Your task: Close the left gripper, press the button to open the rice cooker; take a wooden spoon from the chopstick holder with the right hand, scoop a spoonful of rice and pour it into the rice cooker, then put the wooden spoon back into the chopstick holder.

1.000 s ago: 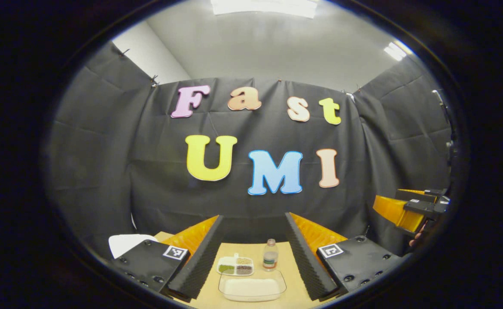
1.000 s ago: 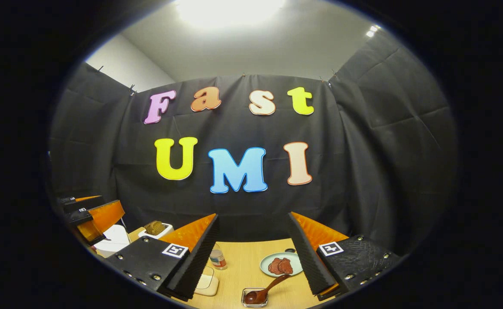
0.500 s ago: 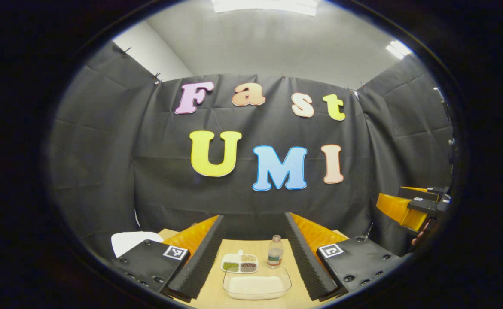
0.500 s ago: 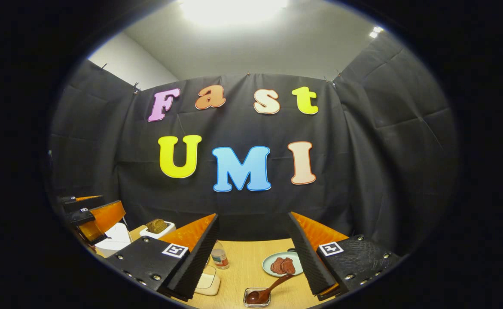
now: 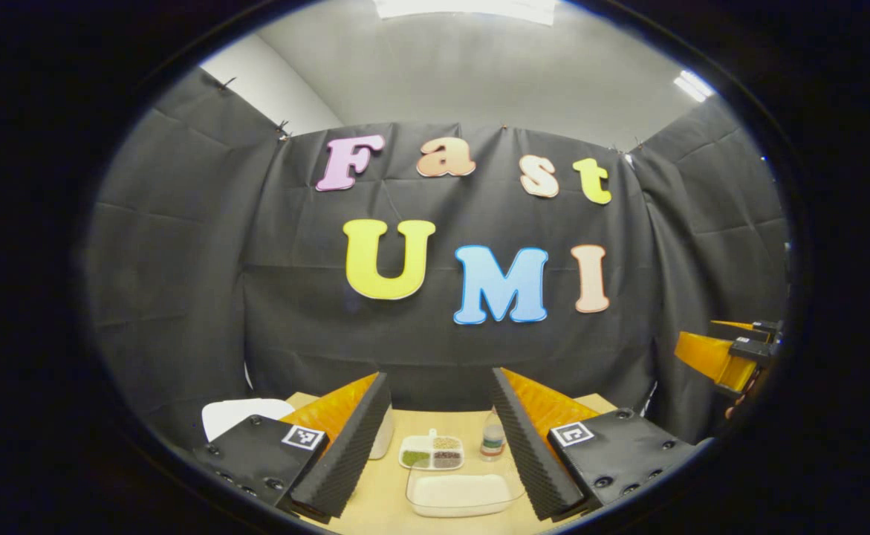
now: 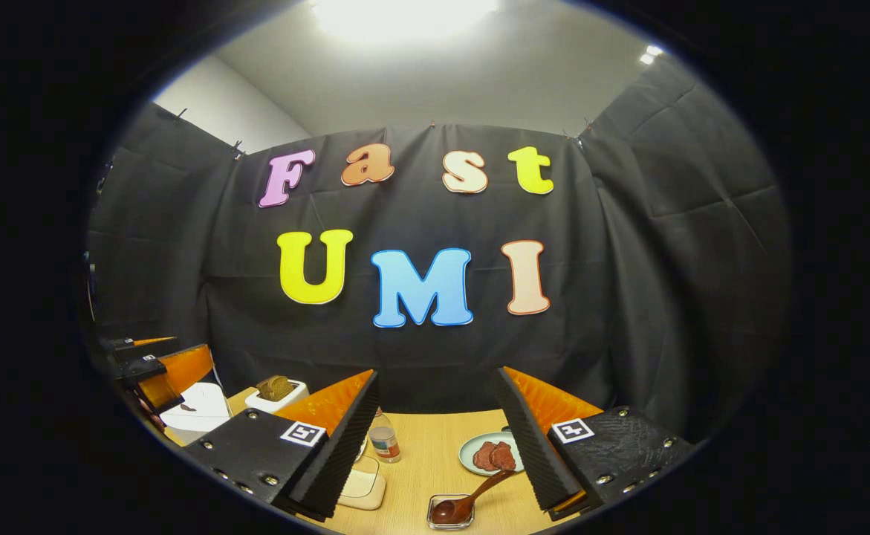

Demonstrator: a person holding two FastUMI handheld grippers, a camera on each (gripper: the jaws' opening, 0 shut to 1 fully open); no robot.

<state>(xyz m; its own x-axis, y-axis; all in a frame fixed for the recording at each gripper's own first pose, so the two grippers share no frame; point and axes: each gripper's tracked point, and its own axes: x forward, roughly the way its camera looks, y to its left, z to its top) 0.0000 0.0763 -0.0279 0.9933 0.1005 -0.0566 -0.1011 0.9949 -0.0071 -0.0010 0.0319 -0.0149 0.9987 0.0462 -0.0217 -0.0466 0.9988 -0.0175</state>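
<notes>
The left gripper is held above the table with its jaws wide apart and nothing between them. Straight ahead below it, between the fingers, a clear tray of rice lies toward the near edge, with a small divided dish of grains just behind it and a bottle beside that dish. The rice cooker is a white body at the table's left side, left of the left finger and partly hidden by it; whether its lid is up cannot be told. The right gripper is also wide open and empty, above the table's right part. Below it near the front edge a brown spoon leans with its bowl in a small glass dish; a plate with reddish slices lies behind, toward the back edge. To its left the bottle and the corner of the tray appear, and farther left a toaster with bread and the cooker stand near the left edge, beneath the other gripper. Bare table lies between the tray and the spoon's dish, and the air above the table is open up to the booth's wall.
</notes>
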